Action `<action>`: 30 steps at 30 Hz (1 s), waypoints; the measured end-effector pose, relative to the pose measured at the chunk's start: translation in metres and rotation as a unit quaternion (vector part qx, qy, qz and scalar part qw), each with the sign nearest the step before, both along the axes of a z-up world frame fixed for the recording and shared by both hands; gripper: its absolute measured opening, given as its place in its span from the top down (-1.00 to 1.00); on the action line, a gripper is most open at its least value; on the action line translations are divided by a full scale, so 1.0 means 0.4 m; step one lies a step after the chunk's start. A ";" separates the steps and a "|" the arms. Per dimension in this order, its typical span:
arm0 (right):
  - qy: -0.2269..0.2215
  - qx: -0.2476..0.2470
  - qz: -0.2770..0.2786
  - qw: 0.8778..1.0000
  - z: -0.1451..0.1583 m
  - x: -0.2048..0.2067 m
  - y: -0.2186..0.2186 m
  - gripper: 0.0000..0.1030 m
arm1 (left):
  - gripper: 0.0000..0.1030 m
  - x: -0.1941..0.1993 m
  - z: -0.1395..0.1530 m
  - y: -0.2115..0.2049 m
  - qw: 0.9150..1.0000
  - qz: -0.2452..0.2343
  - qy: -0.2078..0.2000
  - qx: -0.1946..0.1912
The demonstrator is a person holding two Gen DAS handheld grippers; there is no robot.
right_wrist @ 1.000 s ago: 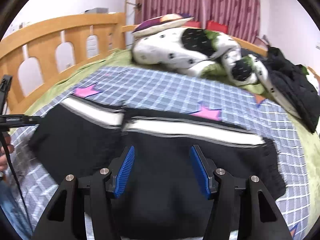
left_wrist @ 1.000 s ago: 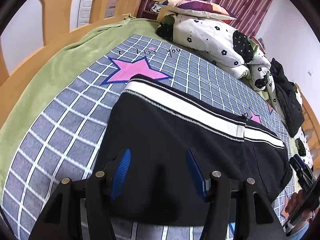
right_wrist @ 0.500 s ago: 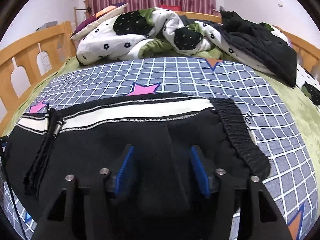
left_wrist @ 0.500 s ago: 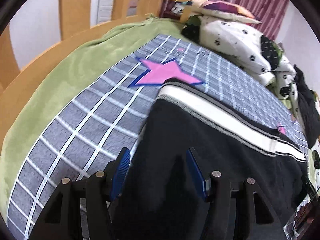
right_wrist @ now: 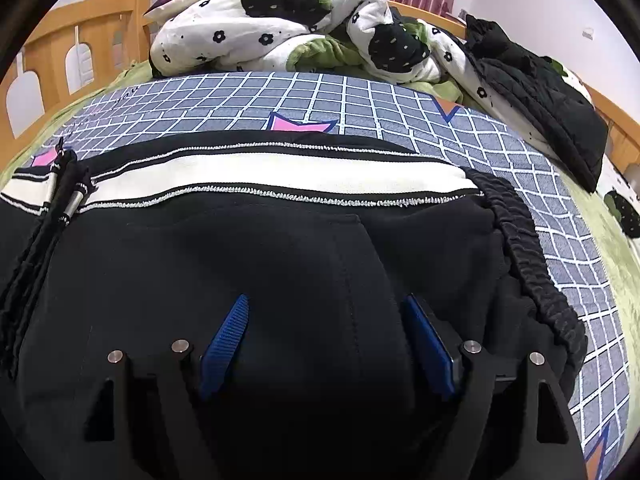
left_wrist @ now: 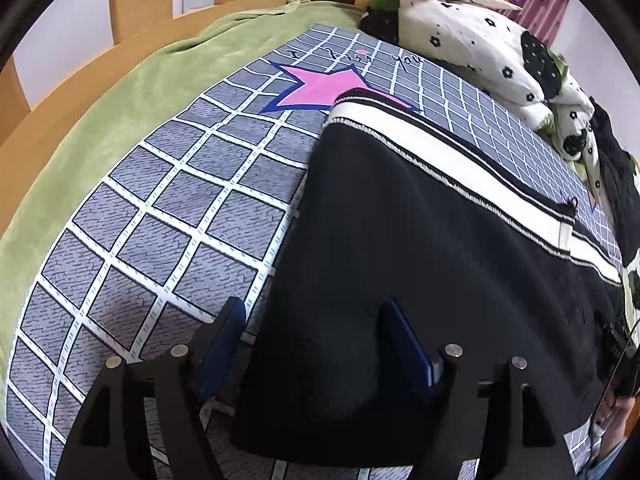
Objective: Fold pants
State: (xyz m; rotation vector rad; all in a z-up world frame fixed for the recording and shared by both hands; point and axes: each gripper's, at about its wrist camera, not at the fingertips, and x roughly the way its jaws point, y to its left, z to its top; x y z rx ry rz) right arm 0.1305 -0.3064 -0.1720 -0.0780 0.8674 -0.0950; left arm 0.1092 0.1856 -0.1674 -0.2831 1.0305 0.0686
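A wooden-framed bed [left_wrist: 80,92] carries a green fleece blanket [left_wrist: 120,92] under a grey grid-patterned sheet [left_wrist: 180,200] (pink stars); black white-striped pants [right_wrist: 280,240], floral quilt [right_wrist: 260,40] and black jacket [right_wrist: 540,92] lie there.

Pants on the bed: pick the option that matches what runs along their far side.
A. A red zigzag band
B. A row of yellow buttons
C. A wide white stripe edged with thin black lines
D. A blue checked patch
C: the black pants carry a wide white stripe along their far edge, bordered by thin black lines, and it also shows in the left wrist view.
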 end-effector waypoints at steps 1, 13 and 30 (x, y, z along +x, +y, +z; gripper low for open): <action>0.000 0.004 -0.002 1.000 0.000 0.000 -0.001 -0.56 | -0.43 -0.001 0.000 0.001 1.000 -0.002 0.000 0.000; -0.001 0.019 -0.009 1.000 -0.004 0.004 -0.002 -0.58 | -0.52 -0.047 -0.006 0.026 0.999 -0.023 0.001 -0.045; -0.054 0.132 -0.021 0.990 0.145 -0.076 -0.069 -0.35 | 0.60 -0.080 0.151 -0.049 0.996 -0.024 -0.083 -0.021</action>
